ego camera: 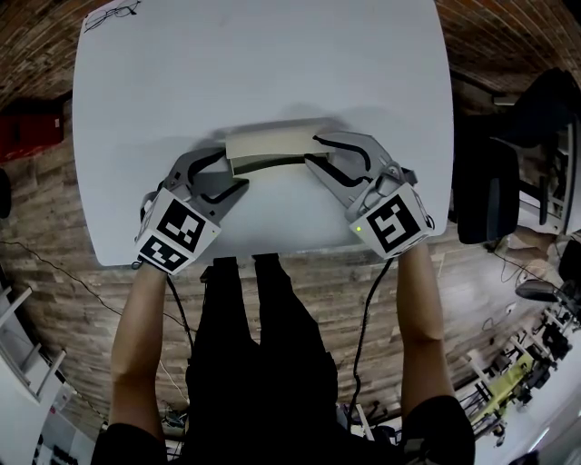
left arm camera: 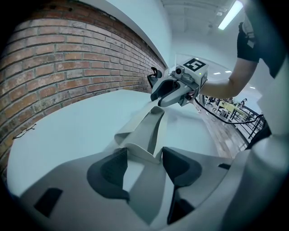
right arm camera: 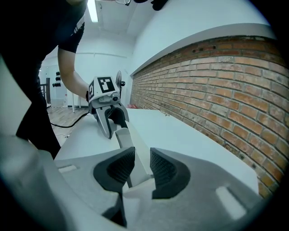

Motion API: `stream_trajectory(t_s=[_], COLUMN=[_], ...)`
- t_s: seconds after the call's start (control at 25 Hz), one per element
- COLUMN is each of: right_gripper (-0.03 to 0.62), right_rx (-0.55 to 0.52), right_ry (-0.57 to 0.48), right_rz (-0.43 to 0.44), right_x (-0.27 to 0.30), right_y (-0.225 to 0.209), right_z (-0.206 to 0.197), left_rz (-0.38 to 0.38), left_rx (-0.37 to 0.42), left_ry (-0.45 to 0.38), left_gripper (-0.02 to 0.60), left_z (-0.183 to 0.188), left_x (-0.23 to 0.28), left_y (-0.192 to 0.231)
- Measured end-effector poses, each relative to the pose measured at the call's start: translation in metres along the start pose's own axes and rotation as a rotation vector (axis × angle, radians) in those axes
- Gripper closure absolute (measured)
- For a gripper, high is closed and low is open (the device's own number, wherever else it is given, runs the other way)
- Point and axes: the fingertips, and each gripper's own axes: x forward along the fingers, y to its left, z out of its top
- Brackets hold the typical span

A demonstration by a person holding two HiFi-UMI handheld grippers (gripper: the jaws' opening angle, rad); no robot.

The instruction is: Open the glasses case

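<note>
A beige glasses case (ego camera: 270,143) lies across the middle of the white table (ego camera: 272,64), with a dark gap showing under its lid along the near side. My left gripper (ego camera: 231,171) holds the case's left end: in the left gripper view the case (left arm camera: 146,131) sits between both dark pads (left arm camera: 113,173), touching them. My right gripper (ego camera: 313,152) is at the right end. In the right gripper view a thin pale edge of the case (right arm camera: 131,142) fills the narrow gap between the ribbed pads (right arm camera: 160,169). Each gripper appears in the other's view, the right gripper (left arm camera: 165,92) and the left gripper (right arm camera: 110,119).
A pair of glasses (ego camera: 113,14) lies at the table's far left corner. The table's near edge runs just under both grippers. A black office chair (ego camera: 490,191) stands to the right of the table and a red object (ego camera: 27,132) lies on the floor to the left.
</note>
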Motion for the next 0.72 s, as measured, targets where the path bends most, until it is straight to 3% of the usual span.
stream_trajectory(t_s=[0.72], right_gripper=[0.503], right_rx=[-0.035], right_ry=[-0.008], right_rz=[-0.012], right_x=[0.007], right_y=[-0.024], right_z=[0.004], left_rz=[0.017], left_rx=[0.009], left_ry=[-0.007], left_gripper=[0.336], left_z=[0.003], left_x=[-0.002], left_y=[0.001])
